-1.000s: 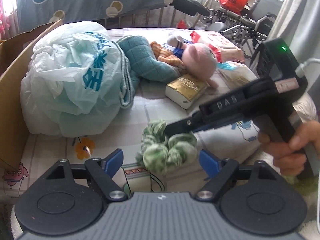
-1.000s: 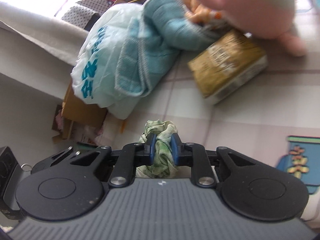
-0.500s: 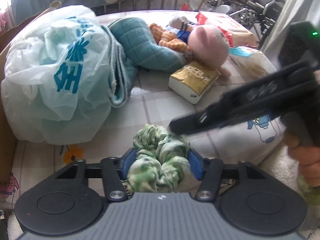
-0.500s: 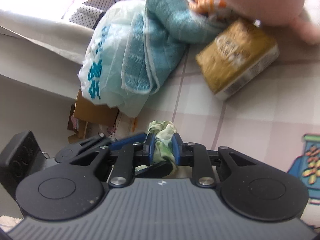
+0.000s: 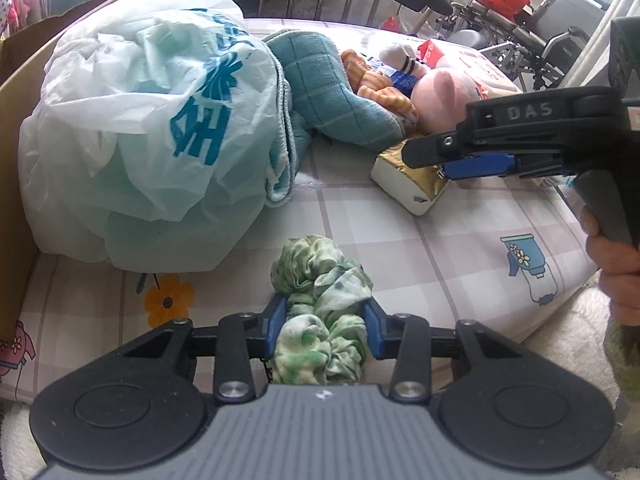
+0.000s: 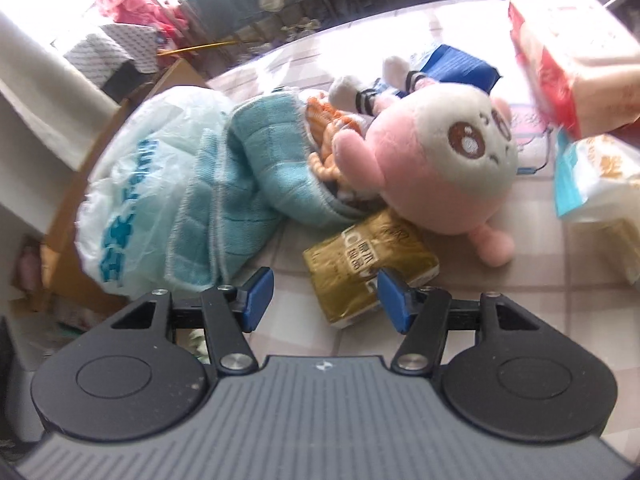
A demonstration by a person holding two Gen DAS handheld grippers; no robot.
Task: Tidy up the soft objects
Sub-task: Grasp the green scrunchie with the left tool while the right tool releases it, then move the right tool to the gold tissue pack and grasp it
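A green-and-white scrunchie [image 5: 320, 292] lies on the checked bed sheet [image 5: 440, 248]. My left gripper [image 5: 322, 320] has its blue pads pressing on both sides of the scrunchie, and its jaws are closing. My right gripper [image 6: 326, 296] is lifted clear with its jaws opening and nothing between the pads. In the left wrist view, the right gripper [image 5: 424, 156] hangs above a gold tissue pack [image 6: 360, 272], held by a person's hand. A pink plush toy [image 6: 436, 168] and a teal towel [image 6: 256, 168] lie behind the pack.
A pale plastic bag [image 5: 144, 140] with blue print bulges on the left, against a cardboard box [image 5: 16, 120]. Red-and-white packs [image 6: 568, 48] and a white packet [image 6: 592, 184] sit at the right. The bed's edge drops off at the lower right.
The right gripper let go of the scrunchie, opened and rose away to the right. The left gripper moved in over the scrunchie and closed on it.
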